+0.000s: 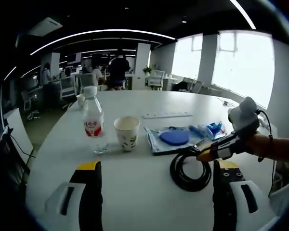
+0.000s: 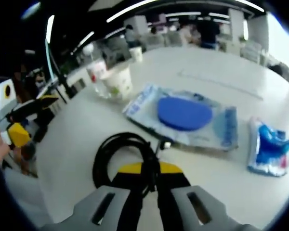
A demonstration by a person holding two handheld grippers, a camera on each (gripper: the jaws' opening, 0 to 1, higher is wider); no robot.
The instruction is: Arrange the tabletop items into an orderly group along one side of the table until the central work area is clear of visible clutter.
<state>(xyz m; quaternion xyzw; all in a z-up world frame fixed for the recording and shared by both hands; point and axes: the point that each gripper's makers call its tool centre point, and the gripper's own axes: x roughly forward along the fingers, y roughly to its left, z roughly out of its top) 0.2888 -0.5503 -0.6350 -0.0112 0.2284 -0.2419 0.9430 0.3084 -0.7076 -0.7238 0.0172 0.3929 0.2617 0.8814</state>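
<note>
Right gripper (image 2: 150, 174) clamped on near edge of coiled black cable (image 2: 119, 153), lying on white table (image 1: 135, 192) just near blue pouch (image 2: 185, 115). Left gripper (image 1: 154, 171) wide, empty. Cable looks light, floppy; loops may sag or uncoil, so gather bundled strands.

A smooth matt white table (image 1: 135, 192) carries a clear plastic bottle (image 1: 93, 120), paper cup (image 1: 127, 133), glossy plastic pouch (image 2: 183, 118) and rubbery black cable (image 1: 187, 171).
</note>
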